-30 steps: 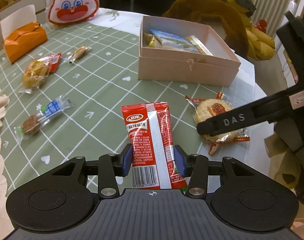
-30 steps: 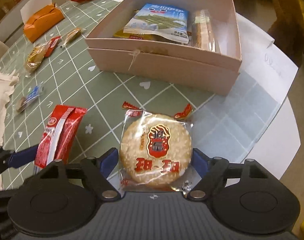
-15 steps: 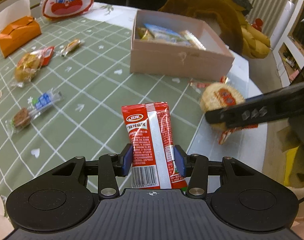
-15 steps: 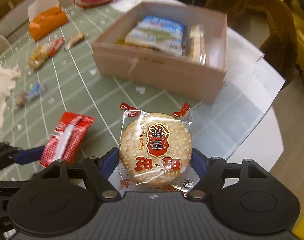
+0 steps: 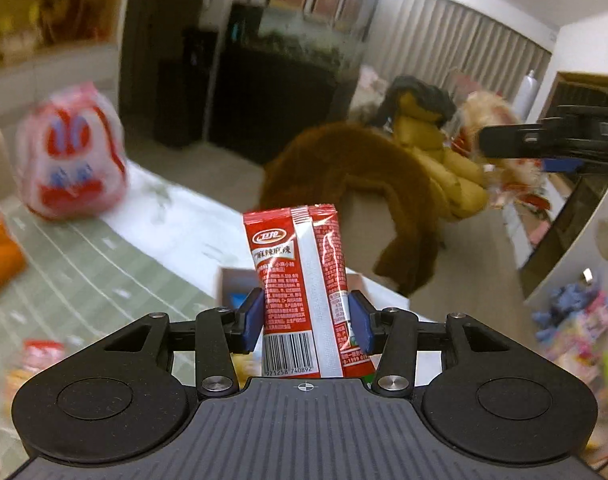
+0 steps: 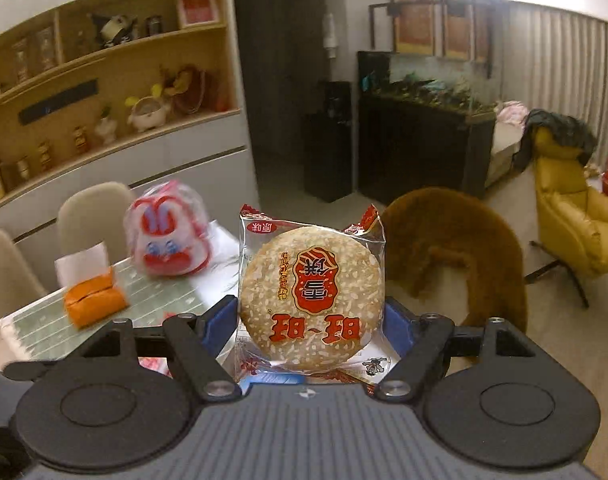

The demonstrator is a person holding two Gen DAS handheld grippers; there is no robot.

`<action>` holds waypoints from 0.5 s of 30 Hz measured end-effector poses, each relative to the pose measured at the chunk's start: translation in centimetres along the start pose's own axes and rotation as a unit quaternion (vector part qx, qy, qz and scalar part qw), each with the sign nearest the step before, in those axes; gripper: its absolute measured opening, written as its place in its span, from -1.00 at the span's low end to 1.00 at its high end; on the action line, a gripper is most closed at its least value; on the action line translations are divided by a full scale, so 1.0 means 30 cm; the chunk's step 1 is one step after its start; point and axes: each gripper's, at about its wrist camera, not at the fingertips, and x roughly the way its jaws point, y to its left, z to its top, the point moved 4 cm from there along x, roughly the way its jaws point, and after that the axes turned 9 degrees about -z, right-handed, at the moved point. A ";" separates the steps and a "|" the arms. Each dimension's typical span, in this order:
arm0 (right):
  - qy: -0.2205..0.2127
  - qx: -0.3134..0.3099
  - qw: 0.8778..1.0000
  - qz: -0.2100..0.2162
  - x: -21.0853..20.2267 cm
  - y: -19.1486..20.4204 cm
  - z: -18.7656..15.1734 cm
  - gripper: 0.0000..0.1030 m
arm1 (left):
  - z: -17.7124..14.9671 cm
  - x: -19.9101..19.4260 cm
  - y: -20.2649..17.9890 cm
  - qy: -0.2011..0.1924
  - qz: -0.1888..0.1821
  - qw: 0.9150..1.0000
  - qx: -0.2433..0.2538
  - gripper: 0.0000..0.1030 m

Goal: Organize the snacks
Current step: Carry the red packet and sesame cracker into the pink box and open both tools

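Note:
A red snack packet (image 5: 300,272) stands upright between the blue pads of my left gripper (image 5: 305,316), held high over the table. Its jaws are opening slightly, but the pads still touch the packet's sides. Just behind and below it shows a corner of the pink cardboard box (image 5: 234,284). My right gripper (image 6: 311,320) is shut on a round sesame rice cracker in a clear wrapper (image 6: 311,300), lifted well above the table. In the left wrist view, a finger (image 5: 515,140) of the right gripper crosses the upper right, level with the room behind.
The green checked tablecloth (image 6: 164,304) carries an orange tissue pack (image 6: 94,300) and a rabbit-face bag (image 6: 168,236). A chair with a brown furry cover (image 6: 455,256) stands behind the table; a yellow armchair (image 6: 575,224) lies further right. Loose snacks blur at the left edge (image 5: 40,354).
Both grippers have risen and tilted up with their snacks. The views now look over the table into the room, and the box has dropped nearly out of sight.

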 end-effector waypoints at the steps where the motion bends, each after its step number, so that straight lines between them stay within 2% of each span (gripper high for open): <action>1: 0.003 0.003 1.000 -0.001 0.021 -0.011 0.006 0.49 | 0.004 0.044 0.008 0.003 -0.007 1.000 -0.014 0.00; 3: 0.017 0.013 1.000 0.002 0.078 -0.034 -0.007 0.49 | 0.006 0.151 0.019 0.007 -0.027 0.999 -0.032 0.02; 4: 0.025 0.017 1.000 0.004 0.111 -0.043 -0.023 0.49 | -0.003 0.219 0.026 0.018 -0.030 0.999 -0.030 0.10; 6: 0.048 0.024 0.999 0.005 0.188 -0.056 -0.073 0.49 | -0.041 0.355 0.048 0.070 -0.010 0.997 -0.022 0.00; 7: 0.064 0.026 0.998 0.003 0.228 -0.056 -0.096 0.49 | -0.058 0.393 0.060 0.082 -0.005 0.996 -0.030 -0.03; 11: 0.107 0.016 0.994 0.006 0.340 -0.047 -0.190 0.49 | -0.083 0.357 0.117 0.055 -0.019 0.995 -0.077 -0.03; 15: 0.149 0.028 0.988 0.033 0.449 0.015 -0.248 0.51 | -0.109 0.244 0.198 0.031 0.012 0.996 -0.081 -0.03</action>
